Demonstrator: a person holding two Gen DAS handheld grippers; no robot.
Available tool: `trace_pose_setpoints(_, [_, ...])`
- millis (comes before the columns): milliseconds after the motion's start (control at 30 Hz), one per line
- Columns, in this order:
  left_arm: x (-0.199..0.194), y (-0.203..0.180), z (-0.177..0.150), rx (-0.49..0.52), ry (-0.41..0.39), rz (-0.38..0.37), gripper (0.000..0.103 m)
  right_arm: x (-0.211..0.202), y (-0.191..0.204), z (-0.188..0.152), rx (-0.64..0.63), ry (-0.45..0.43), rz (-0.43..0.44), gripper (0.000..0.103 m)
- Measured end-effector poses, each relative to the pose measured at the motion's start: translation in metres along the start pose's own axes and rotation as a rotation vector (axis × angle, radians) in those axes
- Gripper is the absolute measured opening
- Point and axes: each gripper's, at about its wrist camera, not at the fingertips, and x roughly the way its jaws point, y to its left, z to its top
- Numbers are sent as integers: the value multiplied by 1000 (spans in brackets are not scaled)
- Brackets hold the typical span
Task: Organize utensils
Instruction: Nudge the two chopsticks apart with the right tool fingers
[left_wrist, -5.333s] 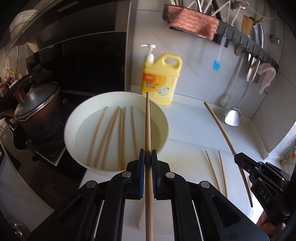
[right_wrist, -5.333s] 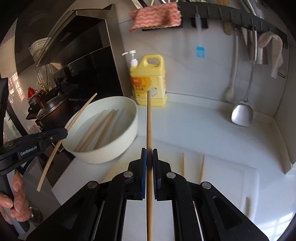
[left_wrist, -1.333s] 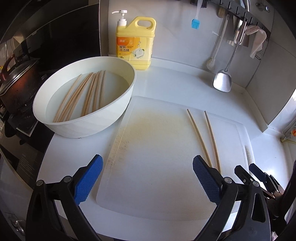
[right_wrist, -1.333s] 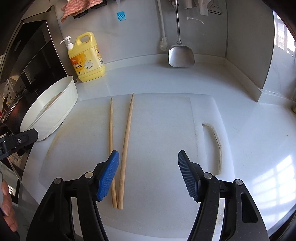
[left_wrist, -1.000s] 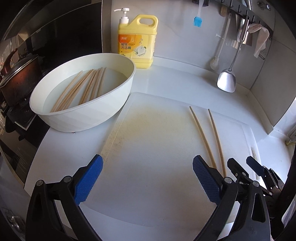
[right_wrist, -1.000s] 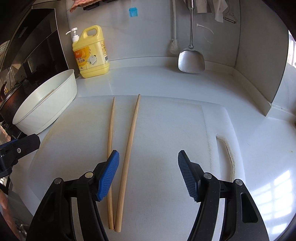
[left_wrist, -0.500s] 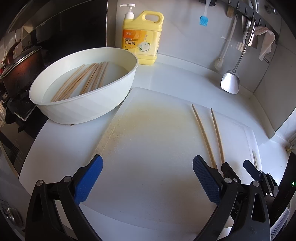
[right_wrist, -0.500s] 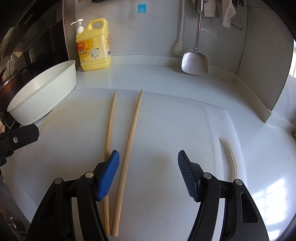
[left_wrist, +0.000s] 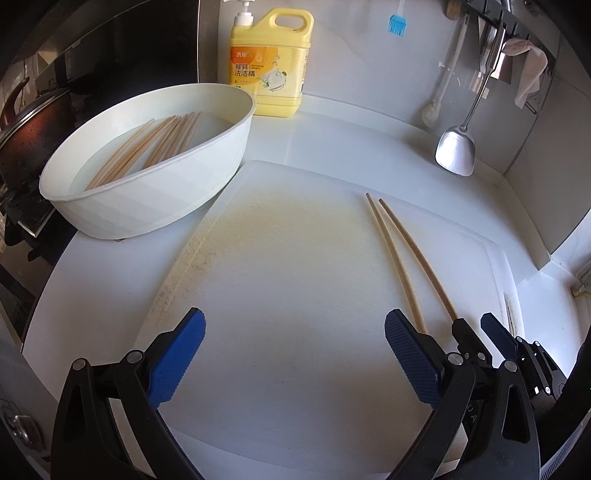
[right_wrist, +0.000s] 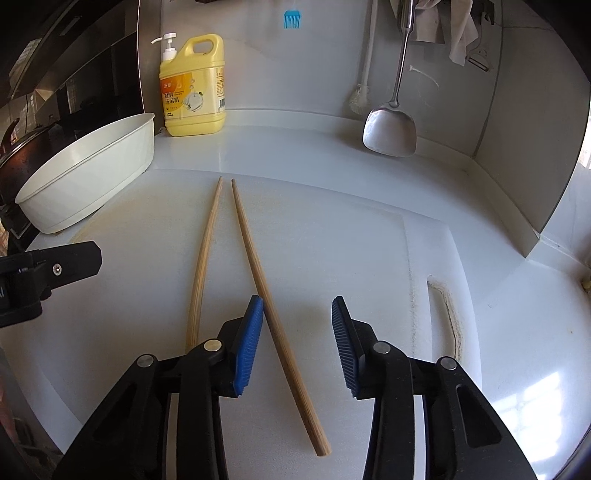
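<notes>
Two wooden chopsticks lie on the white cutting board (right_wrist: 332, 236), far tips nearly touching and near ends spread apart. The right chopstick (right_wrist: 258, 280) runs between the jaws of my right gripper (right_wrist: 297, 332), against the left blue pad (right_wrist: 251, 339) and clear of the right pad; the jaws are closing. The left chopstick (right_wrist: 201, 266) lies outside them, to the left. My left gripper (left_wrist: 293, 354) hovers wide open over the bare board, holding nothing. In its view both chopsticks (left_wrist: 399, 258) lie to the right, with the right gripper (left_wrist: 480, 332) at their near ends.
A white bowl (left_wrist: 155, 206) holding several more chopsticks in water stands left of the board. Behind it are a yellow detergent bottle (left_wrist: 269, 62) and, at far left, a dark pot (left_wrist: 22, 140). A metal spatula (right_wrist: 389, 129) hangs against the back wall.
The right gripper's jaws have narrowed. The right chopstick has swung, its near end moving right and its far tip closing on the other one's. The left gripper has edged forward and lower.
</notes>
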Motion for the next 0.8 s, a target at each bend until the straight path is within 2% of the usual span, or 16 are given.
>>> trace_pose_setpoints(433, [18,-24,-6,-9,18,5,96,10,-28,11,-63,50,134,35])
trace_pose_setpoints(800, [24,-44,-9,13,29,7,96,12,-43,10,-95,53,165,35])
